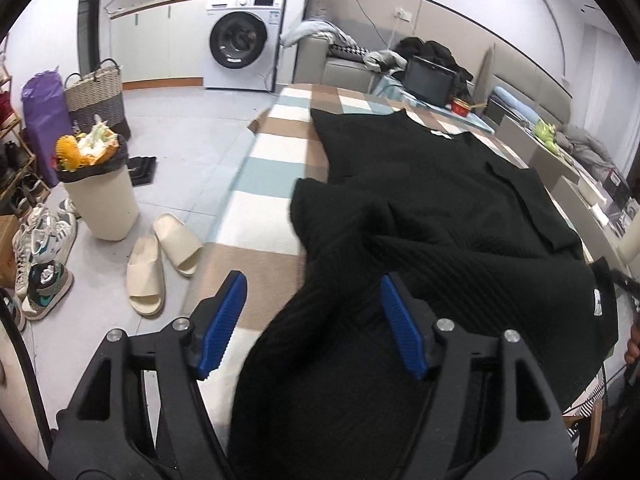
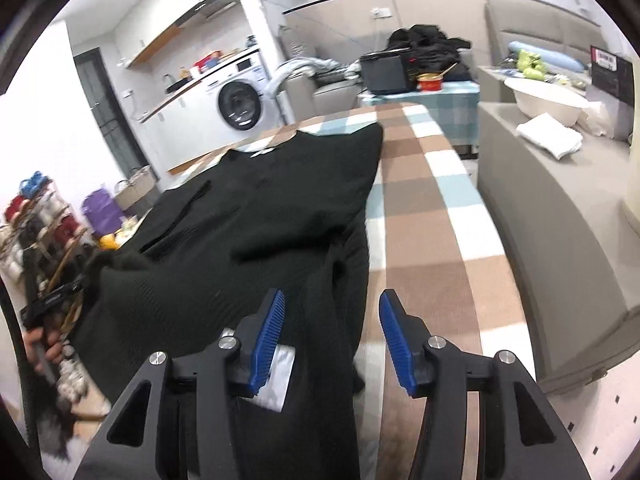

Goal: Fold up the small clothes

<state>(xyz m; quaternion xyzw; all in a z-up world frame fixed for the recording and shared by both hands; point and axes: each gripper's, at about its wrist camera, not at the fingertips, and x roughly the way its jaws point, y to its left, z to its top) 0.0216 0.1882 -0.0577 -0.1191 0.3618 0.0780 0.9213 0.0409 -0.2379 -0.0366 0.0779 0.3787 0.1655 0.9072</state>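
A black ribbed garment [image 1: 432,200] lies spread on a checked blanket [image 1: 276,160], collar at the far end. Its near hem is bunched and runs between the blue pads of my left gripper [image 1: 312,304], which is open over it. In the right wrist view the same garment [image 2: 280,200] lies to the left on the blanket [image 2: 424,216]. My right gripper [image 2: 332,320] is open, its fingers straddling the garment's near right edge, with a white label [image 2: 280,376] beside the left finger. The left gripper [image 2: 52,300] shows at the far left.
Left of the table are a full waste bin [image 1: 100,196], cream slippers [image 1: 160,260], sneakers [image 1: 44,264] and a wicker basket [image 1: 96,92]. A washing machine [image 1: 244,40] stands behind. A laptop [image 1: 430,78] and red bowl [image 1: 462,106] sit at the far end. A grey sofa [image 2: 552,208] is right.
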